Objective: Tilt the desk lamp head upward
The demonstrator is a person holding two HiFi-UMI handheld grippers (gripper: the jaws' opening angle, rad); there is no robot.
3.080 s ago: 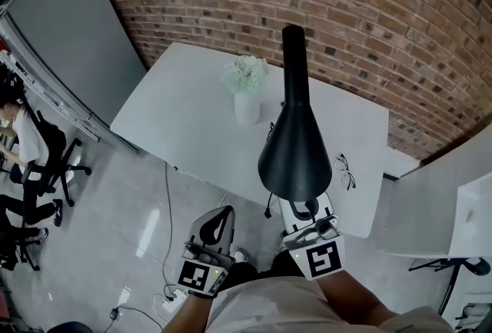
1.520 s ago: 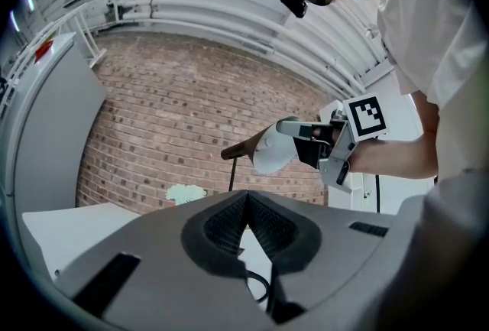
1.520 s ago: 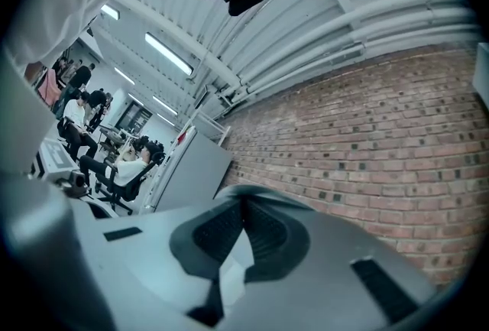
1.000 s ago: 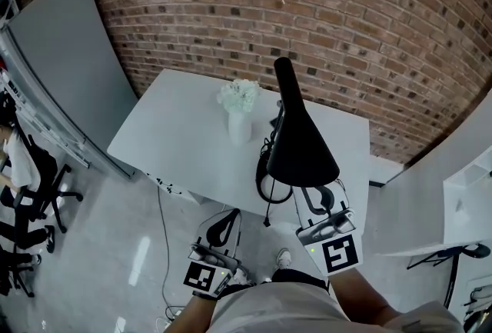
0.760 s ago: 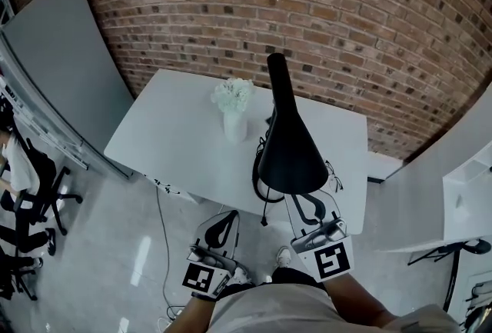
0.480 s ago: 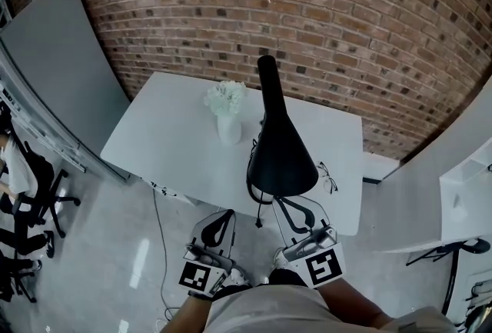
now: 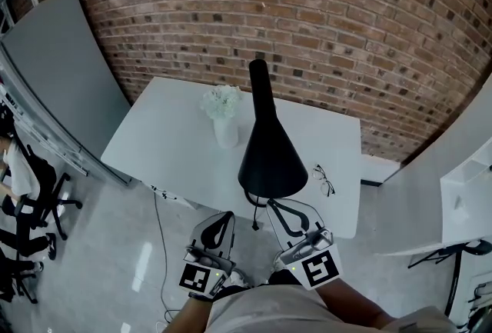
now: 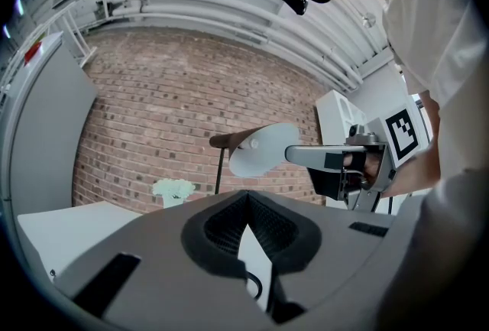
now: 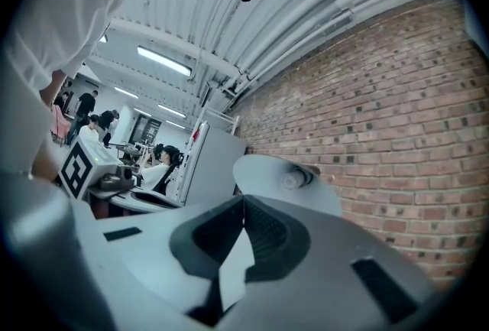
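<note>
Desk lamp head [image 7: 270,158]: over the white table [image 7: 169,139], shade mouth raised. Right gripper [image 7: 270,204]: drawn back clear of the rim, jaws pressed together on nothing. Left gripper [image 7: 223,214]: idle nearby, likewise closed and empty; tilt judged complete.

Right tool [image 9: 244,203], jaws together, points toward lamp head [image 9: 266,173]

Soft, cool, even indoor light fills the head view; the floor [image 7: 144,261] carries a pale glare streak and the lamp shade [image 7: 270,161] reads flat black. Strip lights [image 9: 163,60] glow in the right gripper view. Wide-angle lenses bow the brick wall [image 7: 323,8] and blacken both gripper views' corners.
</note>
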